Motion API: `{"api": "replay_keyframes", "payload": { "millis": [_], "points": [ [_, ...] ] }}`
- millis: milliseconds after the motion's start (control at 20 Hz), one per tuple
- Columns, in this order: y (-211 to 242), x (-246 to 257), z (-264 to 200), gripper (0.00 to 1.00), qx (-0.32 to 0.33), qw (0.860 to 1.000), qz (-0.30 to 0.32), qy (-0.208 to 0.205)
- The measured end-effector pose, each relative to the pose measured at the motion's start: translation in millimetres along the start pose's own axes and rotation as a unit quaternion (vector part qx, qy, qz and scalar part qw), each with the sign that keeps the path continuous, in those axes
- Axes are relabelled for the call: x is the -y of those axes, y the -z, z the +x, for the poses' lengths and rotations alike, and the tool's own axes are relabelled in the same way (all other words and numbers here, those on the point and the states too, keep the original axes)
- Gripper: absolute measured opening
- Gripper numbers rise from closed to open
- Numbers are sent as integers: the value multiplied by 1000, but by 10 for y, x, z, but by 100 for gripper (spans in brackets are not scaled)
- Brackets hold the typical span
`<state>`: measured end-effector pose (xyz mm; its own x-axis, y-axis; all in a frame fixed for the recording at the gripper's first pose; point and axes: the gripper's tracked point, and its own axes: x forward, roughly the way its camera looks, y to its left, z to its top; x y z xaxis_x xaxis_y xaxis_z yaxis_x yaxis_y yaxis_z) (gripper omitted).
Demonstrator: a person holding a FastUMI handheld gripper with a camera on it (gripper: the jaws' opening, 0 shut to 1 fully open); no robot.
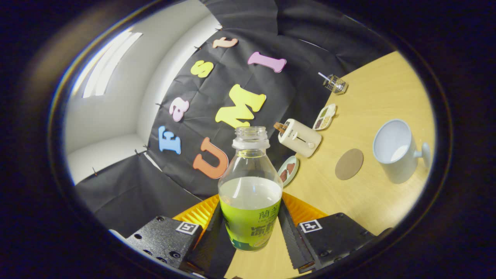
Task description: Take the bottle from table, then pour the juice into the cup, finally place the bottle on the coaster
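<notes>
A clear plastic bottle point(250, 193) with a green label and no cap stands between my fingers, about half full of pale juice. The gripper point(252, 232) is shut on the bottle, with both pads pressing its labelled lower body. The whole view is rolled, so the wooden table point(372, 201) slopes up to the right. Beyond the fingers to the right stands a white cup point(397, 149) with a handle, its mouth facing me, white inside. A round brown coaster point(349, 164) lies flat on the table between the bottle and the cup.
A cream toaster point(300, 137) stands beyond the coaster by the black cloth wall. Two small dishes of food point(324, 116) point(288, 169) lie near it. A glass jar with a straw point(335, 83) stands farther back.
</notes>
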<state>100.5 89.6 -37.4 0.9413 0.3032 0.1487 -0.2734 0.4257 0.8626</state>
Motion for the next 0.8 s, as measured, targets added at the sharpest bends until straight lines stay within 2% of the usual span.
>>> {"api": "replay_keyframes", "payload": {
  "millis": [200,500,800],
  "points": [
    [-37,147,18,79,9,997,72,8],
    [-172,90,-30,79,36,984,170,-45],
    [-403,135,-131,79,60,965,247,-62]
  ]
}}
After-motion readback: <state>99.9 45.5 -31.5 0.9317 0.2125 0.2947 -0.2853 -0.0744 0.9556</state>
